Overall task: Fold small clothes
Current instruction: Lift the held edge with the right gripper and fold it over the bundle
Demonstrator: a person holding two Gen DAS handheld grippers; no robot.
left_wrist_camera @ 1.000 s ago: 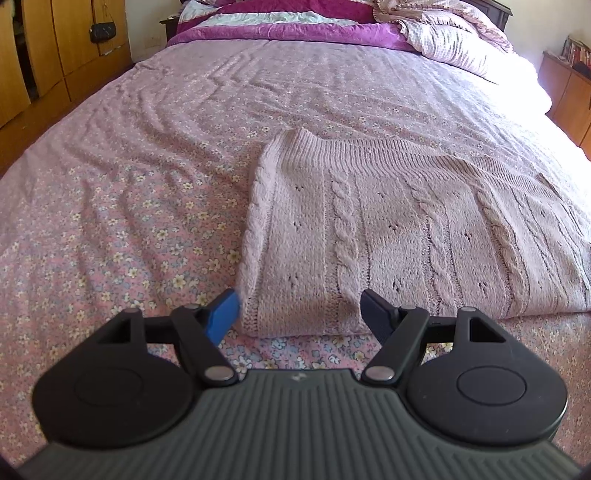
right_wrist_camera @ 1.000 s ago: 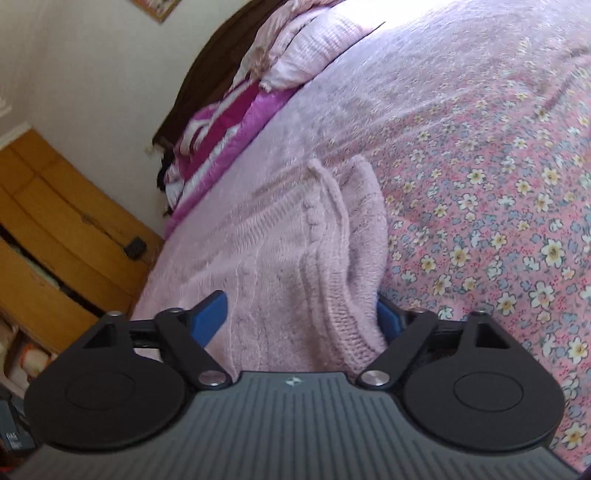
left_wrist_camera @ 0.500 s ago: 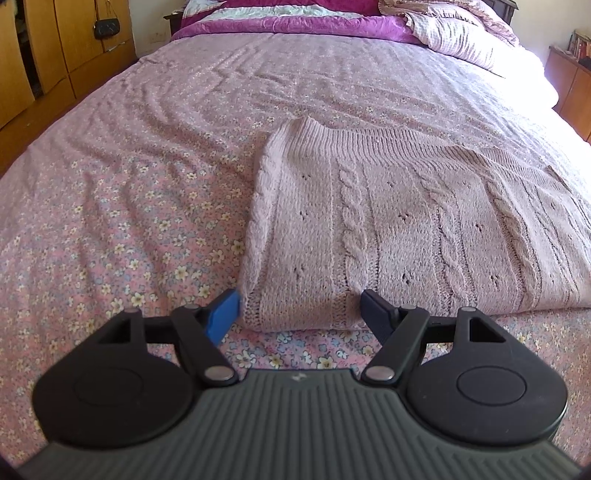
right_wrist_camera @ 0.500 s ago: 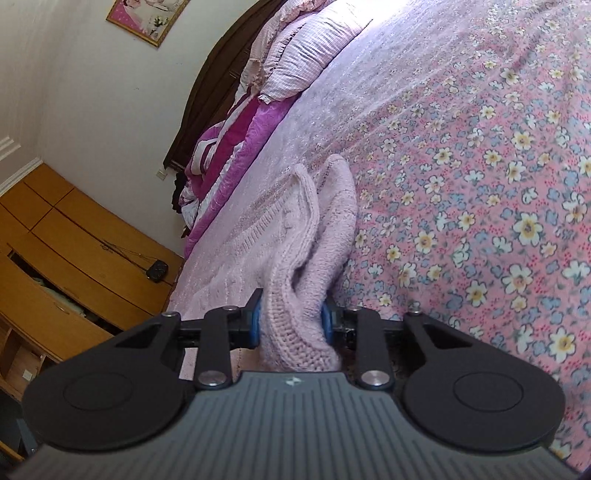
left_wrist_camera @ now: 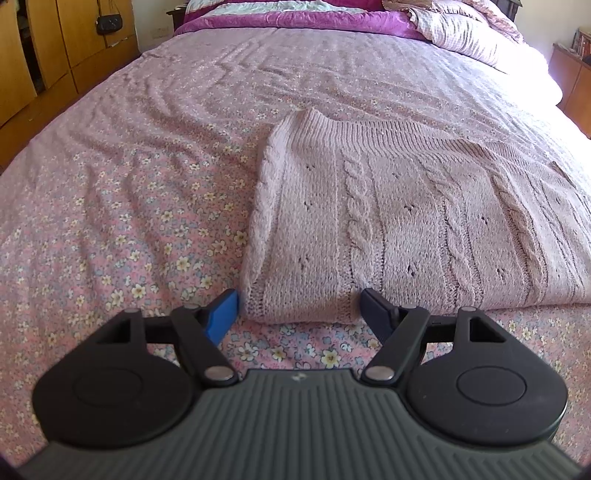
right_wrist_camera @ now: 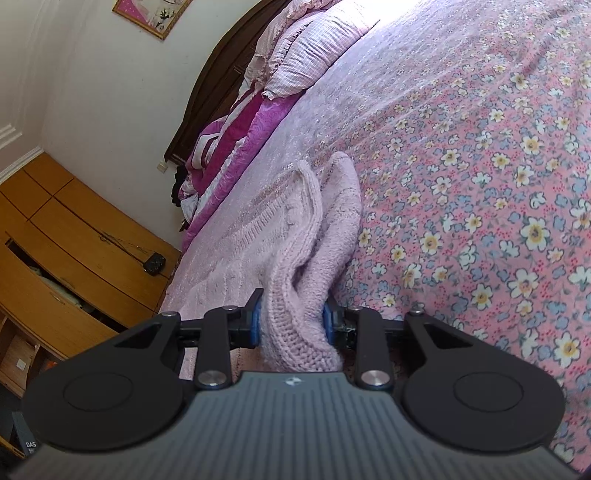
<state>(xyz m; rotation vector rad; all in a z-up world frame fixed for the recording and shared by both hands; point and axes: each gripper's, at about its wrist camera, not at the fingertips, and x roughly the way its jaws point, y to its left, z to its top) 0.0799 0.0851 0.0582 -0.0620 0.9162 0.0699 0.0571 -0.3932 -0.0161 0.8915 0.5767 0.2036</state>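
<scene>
Floral pink bedspread (left_wrist_camera: 122, 206) covers a wide bed that fills nearly all of both views, wrinkled toward the far left and flat around the garment. At the far left of the left wrist view stands a wooden wardrobe (left_wrist_camera: 55, 48) with a small black pouch (left_wrist_camera: 108, 24) hanging against its doors. Along the far end of the bed lies a magenta quilt (left_wrist_camera: 295, 18), and to its right a pale checked pillow (left_wrist_camera: 465, 33) with a frilled edge. A wooden cabinet (left_wrist_camera: 572, 77) sits at the far right, beside the bed.

On the bedspread, right of centre, lies the pink cable-knit sweater (left_wrist_camera: 406, 221), folded flat with its left edge doubled over and its ribbed hem on the far side. The left gripper (left_wrist_camera: 297, 310) hovers at the near left corner of the sweater with its jaws spread wide; the blue fingers (left_wrist_camera: 221, 314) stand either side of that corner without pressing it, so it is released and grasps nothing.

In the right wrist view the wardrobe (right_wrist_camera: 74, 258), its doors ajar, fills the left side, below a framed picture (right_wrist_camera: 151, 14) on the white wall. The right gripper (right_wrist_camera: 293, 321) is clenched on a bunched corner of the sweater (right_wrist_camera: 306, 258), the knit squeezed between both pads and lifted into a ridge. Nothing lies between either gripper and the sweater; bare bedspread stretches to the right.
</scene>
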